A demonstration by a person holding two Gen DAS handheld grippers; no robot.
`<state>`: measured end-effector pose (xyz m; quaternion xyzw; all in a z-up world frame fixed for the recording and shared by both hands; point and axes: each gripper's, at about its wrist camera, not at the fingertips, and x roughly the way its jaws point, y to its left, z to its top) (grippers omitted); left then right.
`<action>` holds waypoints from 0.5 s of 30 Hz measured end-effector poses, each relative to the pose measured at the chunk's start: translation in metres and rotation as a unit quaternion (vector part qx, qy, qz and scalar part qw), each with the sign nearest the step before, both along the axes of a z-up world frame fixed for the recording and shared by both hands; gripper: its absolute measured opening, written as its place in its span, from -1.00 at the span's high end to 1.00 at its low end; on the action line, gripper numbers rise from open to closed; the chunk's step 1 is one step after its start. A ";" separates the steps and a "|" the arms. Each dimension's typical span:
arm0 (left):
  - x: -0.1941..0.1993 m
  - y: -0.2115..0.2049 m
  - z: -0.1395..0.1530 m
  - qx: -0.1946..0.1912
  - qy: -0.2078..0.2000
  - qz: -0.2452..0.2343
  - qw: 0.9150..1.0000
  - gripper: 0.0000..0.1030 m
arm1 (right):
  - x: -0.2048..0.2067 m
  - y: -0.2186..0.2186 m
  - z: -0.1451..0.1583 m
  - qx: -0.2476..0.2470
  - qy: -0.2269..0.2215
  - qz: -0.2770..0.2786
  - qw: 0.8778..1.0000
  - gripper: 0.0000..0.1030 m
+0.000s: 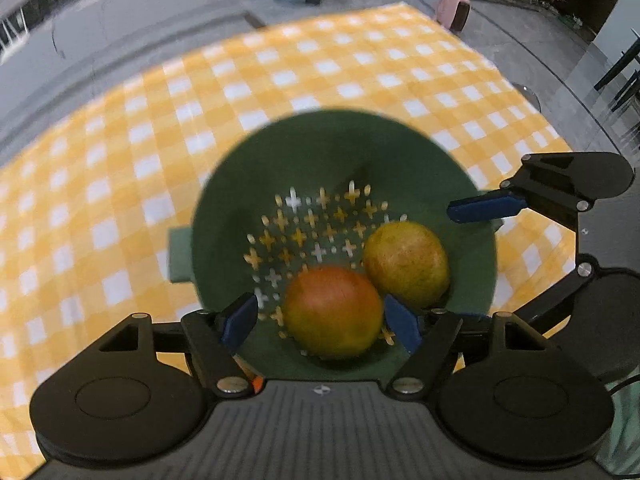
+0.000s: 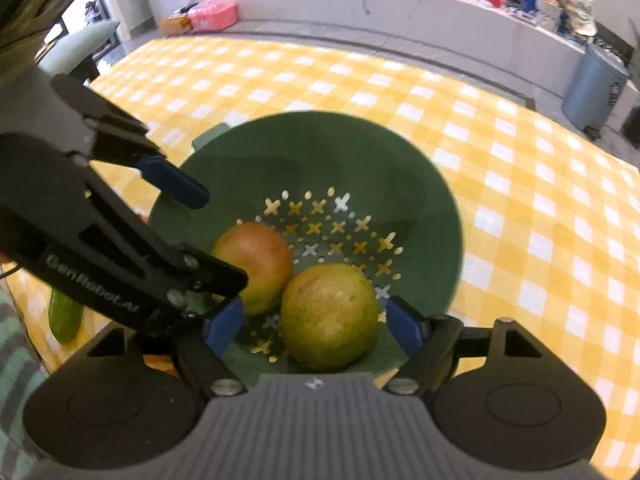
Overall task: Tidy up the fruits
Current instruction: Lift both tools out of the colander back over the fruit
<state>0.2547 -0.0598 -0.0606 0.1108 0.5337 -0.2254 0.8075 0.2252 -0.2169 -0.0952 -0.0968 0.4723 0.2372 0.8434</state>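
Left gripper (image 1: 322,322): black two-finger tool with blue pads, jaws spread wide; the reddish-orange round fruit (image 1: 334,312) sits between the pads, with a gap showing on each side, so nothing is pinched.
Right gripper (image 2: 316,326): same black build with blue pads, jaws likewise spread; the yellow-green speckled round fruit (image 2: 330,316) lies between its pads, untouched as far as the right wrist view shows.
Gripper crossing: in the left wrist view the right gripper reaches in from 3 o'clock, one blue pad (image 1: 486,208) above the colander's rim; in the right wrist view the left gripper reaches in from 9 o'clock.
Fruit: both pieces rest on the colander's floor, touching or very nearly so; from the left wrist camera the yellow-green one is at 2 o'clock of the reddish one.
Dark green plastic colander (image 1: 400,152): round, with cross-shaped holes in its base and a small side handle; stands upright on the cloth.
Yellow-and-white checked tablecloth (image 1: 280,64): covers the table all round the colander.
Green cucumber (image 2: 64,318): lies on the cloth at 9 o'clock of the colander in the right wrist view, partly hidden by the left gripper.
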 end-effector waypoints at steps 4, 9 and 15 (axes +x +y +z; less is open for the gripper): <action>-0.021 0.003 0.027 -0.011 -0.049 -0.008 0.999 -0.65 | -0.020 -0.003 0.014 0.001 -0.029 -0.035 0.999 -0.55; -0.050 0.007 0.055 0.002 -0.103 -0.021 0.994 -0.64 | -0.045 -0.006 0.034 0.004 -0.061 -0.080 0.995 -0.57; -0.084 0.019 0.084 -0.005 -0.156 -0.029 0.987 -0.64 | -0.078 -0.011 0.055 0.041 -0.086 -0.135 0.986 -0.58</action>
